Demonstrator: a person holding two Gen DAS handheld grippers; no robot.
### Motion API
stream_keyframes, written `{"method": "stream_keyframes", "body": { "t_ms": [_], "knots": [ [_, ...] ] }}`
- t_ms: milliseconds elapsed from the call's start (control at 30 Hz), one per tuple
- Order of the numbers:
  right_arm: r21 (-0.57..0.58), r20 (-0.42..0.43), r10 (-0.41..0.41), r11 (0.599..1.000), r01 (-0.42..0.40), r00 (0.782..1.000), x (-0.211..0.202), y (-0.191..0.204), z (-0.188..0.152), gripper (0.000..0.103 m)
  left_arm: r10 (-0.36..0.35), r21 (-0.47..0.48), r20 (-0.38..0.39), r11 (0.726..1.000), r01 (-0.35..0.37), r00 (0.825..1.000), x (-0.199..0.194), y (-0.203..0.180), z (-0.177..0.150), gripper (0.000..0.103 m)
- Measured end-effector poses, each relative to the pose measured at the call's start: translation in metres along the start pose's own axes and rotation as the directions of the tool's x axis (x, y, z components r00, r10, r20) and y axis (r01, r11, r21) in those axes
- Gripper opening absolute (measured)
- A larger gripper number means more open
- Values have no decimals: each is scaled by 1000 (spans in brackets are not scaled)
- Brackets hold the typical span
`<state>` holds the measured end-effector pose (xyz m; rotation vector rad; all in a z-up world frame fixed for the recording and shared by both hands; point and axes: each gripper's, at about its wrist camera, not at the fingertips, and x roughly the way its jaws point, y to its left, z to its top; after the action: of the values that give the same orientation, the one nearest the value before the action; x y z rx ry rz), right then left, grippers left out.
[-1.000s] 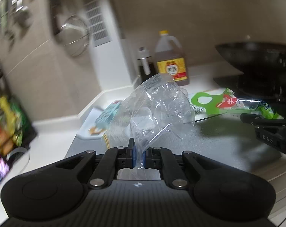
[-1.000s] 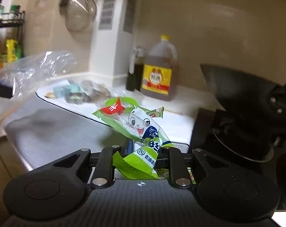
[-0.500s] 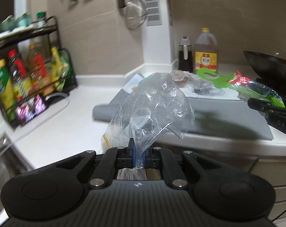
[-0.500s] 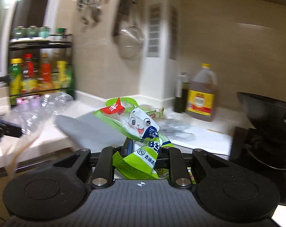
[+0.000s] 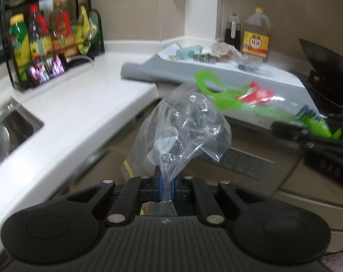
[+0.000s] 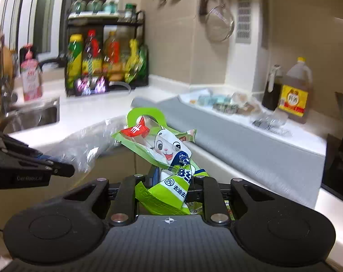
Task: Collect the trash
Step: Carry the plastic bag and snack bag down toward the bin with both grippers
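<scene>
Left tool (image 5: 166, 187) pinching clear plastic bag (image 5: 182, 131), right tool (image 6: 171, 179) clamping green wrapper (image 6: 162, 149), pink bottle (image 6: 31, 77) only in right view.

Beige tiled wall (image 6: 176, 45), white L-shaped counter (image 5: 80, 104). Steel sink (image 5: 6, 131) at 9 o'clock, black condiment rack (image 6: 105, 52) at 11, wall vent (image 6: 242, 13) at 1, grey mat (image 6: 250, 145) at 3.

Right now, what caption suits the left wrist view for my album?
Left gripper pinching a clear plastic bag, right gripper carrying a green wrapper.
</scene>
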<state>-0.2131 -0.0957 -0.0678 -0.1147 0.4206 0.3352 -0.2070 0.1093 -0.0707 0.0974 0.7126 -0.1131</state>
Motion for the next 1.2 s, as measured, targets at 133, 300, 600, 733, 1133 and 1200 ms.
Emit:
{"method": "stream_keyframes", "body": {
  "t_ms": [133, 300, 600, 733, 1133, 1200],
  "knots": [
    [-14, -23, -11, 1000, 10, 1000, 3, 7, -6, 22, -15, -23, -10, 1000, 15, 1000, 0, 5, -3, 7],
    [-25, -29, -15, 1000, 14, 999, 5, 10, -6, 22, -22, -33, -11, 999, 22, 1000, -1, 7, -2, 7],
    [-32, -54, -4, 999, 2, 999, 10, 10, -8, 22, -33, -41, -21, 999, 32, 999, 2, 7, 1, 7],
    [-32, -60, -2, 999, 0, 998, 12, 10, -8, 22, -36, -33, -26, 999, 35, 999, 3, 5, 2, 7],
    [-24, -73, 9, 1000, -11, 997, 14, 9, -9, 22, -37, -35, -46, 999, 35, 998, 9, 5, 2, 7],
    [-22, -76, 11, 1000, -13, 997, 14, 8, -10, 22, -39, -33, -47, 999, 37, 998, 10, 5, 2, 7]
  ]
}}
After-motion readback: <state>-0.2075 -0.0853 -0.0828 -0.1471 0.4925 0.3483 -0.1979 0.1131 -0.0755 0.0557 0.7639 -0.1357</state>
